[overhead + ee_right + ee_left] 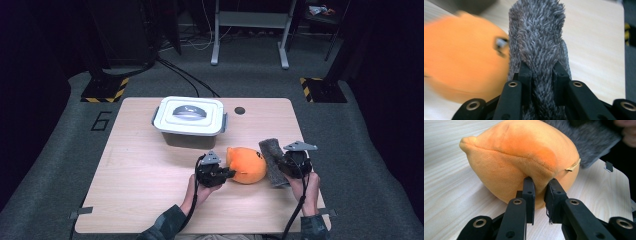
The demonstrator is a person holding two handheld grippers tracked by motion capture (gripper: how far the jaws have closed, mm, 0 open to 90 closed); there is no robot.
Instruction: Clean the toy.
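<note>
An orange plush toy [246,164] lies on the wooden table [145,170], right of centre near the front. My left gripper [231,173] is shut on a pinch of the orange plush toy [524,162], its jaws biting the fabric at the toy's near side [540,185]. A grey furry cloth [272,159] lies against the toy's right side. My right gripper [281,165] is shut on the grey furry cloth [539,37], the fur squeezed between its jaws [541,71]. The orange plush toy [461,60] appears blurred to the left in the right gripper view.
A white lidded box [190,117] with a grey handle stands at the back middle of the table. A dark round hole [240,110] sits in the tabletop to its right. Bare wood spreads left of my hands.
</note>
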